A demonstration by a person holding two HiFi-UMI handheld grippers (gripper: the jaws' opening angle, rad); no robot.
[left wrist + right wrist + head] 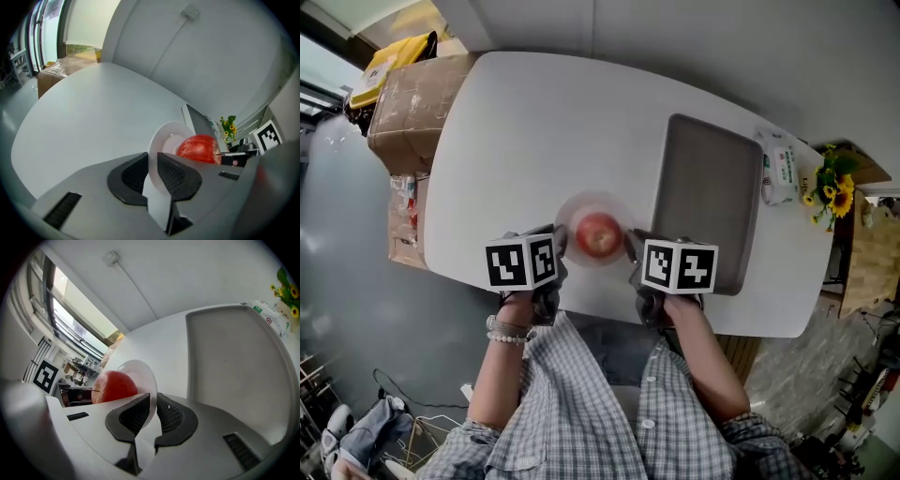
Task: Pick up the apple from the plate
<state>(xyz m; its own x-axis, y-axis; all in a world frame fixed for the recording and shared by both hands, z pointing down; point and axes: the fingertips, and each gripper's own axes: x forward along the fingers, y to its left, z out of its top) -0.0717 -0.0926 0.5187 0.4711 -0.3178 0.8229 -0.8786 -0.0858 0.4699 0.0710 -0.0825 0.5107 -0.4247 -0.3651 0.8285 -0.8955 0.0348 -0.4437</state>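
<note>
Tongs: left tongs point(153, 168) and right tongs point(153, 413) are each clamped on an opposite edge of the plate point(592, 201).
Apple: the apple point(598, 234) sits mid-plate between them, untouched.
Progress: nothing is picked up yet; the apple itself still needs grasping and lifting, I'd judge.
Around: white worktop point(534, 141), with a grey tray point(708, 197) beside the plate.

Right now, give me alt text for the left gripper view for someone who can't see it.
The left gripper is clamped on the near rim of a white plate. A red apple sits on the plate, and a white table spreads beyond.
</note>
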